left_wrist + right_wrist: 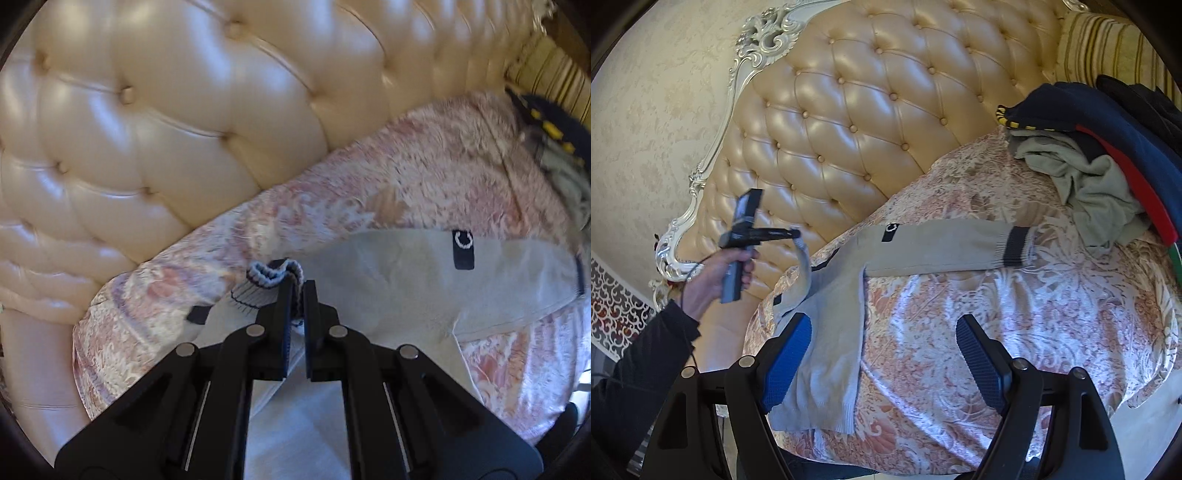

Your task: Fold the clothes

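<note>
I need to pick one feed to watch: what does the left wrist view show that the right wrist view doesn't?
Left only: the left hand-held gripper shut on the sweater's striped cuff, close up.
Right only: the open right hand-held gripper, the person's hand, the carved frame.
Both: beige sweater, floral bedspread, tufted headboard, clothes pile.

Black-framed right gripper (882,356) with blue-padded fingers (786,350); person's black sleeve (639,362).

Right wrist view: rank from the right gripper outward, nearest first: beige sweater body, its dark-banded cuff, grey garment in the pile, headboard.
From the right gripper, open over the bed:
1. Beige sweater body, by its left finger.
2. Dark-banded cuff, further up, to the right.
3. Grey garment, in the pile at upper right.
4. Headboard, behind the bed.
</note>
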`<state>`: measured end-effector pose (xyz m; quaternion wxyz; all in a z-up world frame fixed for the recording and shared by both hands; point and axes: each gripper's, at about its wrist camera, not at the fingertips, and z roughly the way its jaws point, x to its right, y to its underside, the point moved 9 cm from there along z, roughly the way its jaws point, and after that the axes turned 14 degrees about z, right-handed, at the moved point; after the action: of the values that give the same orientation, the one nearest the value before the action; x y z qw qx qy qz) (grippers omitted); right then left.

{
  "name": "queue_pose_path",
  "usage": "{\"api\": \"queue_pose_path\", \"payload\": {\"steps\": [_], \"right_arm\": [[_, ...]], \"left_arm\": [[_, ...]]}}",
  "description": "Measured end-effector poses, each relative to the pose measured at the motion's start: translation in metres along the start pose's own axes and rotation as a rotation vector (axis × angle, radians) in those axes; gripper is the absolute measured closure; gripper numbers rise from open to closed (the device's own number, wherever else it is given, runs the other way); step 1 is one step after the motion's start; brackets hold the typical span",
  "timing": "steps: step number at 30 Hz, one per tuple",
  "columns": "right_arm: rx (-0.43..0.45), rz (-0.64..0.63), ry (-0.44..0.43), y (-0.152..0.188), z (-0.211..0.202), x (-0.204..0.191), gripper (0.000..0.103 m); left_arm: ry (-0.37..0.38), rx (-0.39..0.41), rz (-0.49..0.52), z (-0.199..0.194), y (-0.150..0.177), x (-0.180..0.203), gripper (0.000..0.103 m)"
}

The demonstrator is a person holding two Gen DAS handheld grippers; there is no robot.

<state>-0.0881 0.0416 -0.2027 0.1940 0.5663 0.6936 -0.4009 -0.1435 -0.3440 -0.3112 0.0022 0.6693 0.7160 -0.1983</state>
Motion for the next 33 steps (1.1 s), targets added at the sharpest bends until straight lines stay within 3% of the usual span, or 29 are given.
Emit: {"api": "queue_pose_path", "payload": {"steps": [4, 7, 18, 22, 29, 32, 33], "right_arm": [[0.003, 0.011, 0.012, -0.006, -0.006, 0.013, 0.021], [0.006, 0.020, 0.017, -0.010, -0.008, 0.021, 0.021], [-0.012, 0.032, -0.002, -0.004, 0.002, 0.024, 0.021], [-0.017, 0.030, 0.000, -0.004, 0.003, 0.023, 0.021], [-0.022, 0.029, 0.000, -0.003, 0.006, 0.022, 0.021], [-0.025, 0.024, 0.003, -0.003, 0.007, 0.021, 0.021], [-0.023, 0.023, 0.003, -0.003, 0.007, 0.021, 0.021]], "left_arm": [[-0.034, -0.019, 0.024, 0.023, 0.002, 0.036, 0.097], [-0.082, -0.039, 0.104, 0.030, 0.005, 0.057, 0.097], [-0.256, -0.103, 0.257, 0.035, 0.001, 0.078, 0.097], [-0.287, -0.129, 0.283, 0.043, 0.001, 0.090, 0.097], [-0.306, -0.117, 0.317, 0.054, -0.005, 0.106, 0.095], [-0.230, -0.080, 0.303, 0.048, -0.008, 0.119, 0.077], [-0.194, -0.056, 0.286, 0.042, -0.010, 0.122, 0.075]]}}
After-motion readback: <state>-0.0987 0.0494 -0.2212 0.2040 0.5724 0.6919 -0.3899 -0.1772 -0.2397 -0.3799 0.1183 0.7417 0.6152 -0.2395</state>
